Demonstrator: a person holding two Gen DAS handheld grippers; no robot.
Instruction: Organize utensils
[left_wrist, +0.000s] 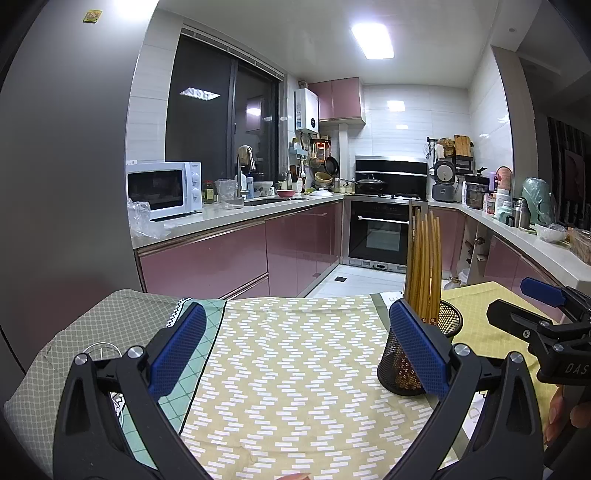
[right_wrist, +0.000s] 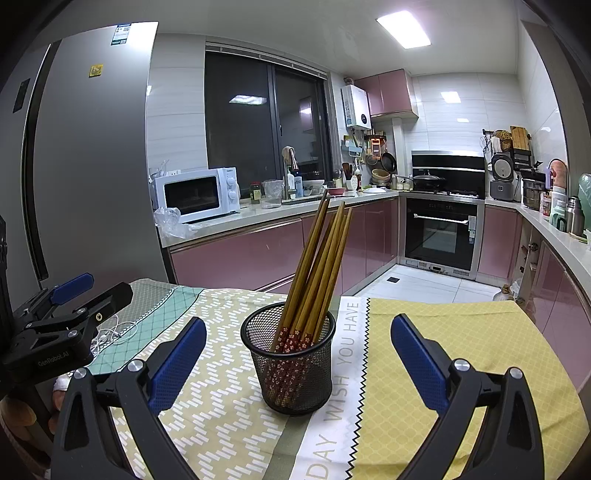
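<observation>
A black mesh cup (right_wrist: 295, 365) stands on the patterned tablecloth (right_wrist: 221, 424) and holds several wooden chopsticks (right_wrist: 317, 266) with red flowered lower ends, leaning right. My right gripper (right_wrist: 298, 354) is open and empty, with the cup just ahead between its blue pads (right_wrist: 177, 362). In the left wrist view the cup (left_wrist: 448, 325) and chopsticks (left_wrist: 424, 266) sit behind the right pad (left_wrist: 419, 347). My left gripper (left_wrist: 297, 347) is open and empty over the cloth. Each gripper shows in the other view, the right one (left_wrist: 535, 314) and the left one (right_wrist: 74, 306).
White earphone cable (right_wrist: 114, 332) lies on the cloth at the table's left. The table's far edge (right_wrist: 240, 290) drops to the kitchen floor. A grey fridge (right_wrist: 85, 166) stands at left. Pink cabinets, a microwave (right_wrist: 199, 194) and an oven (right_wrist: 439, 232) line the far walls.
</observation>
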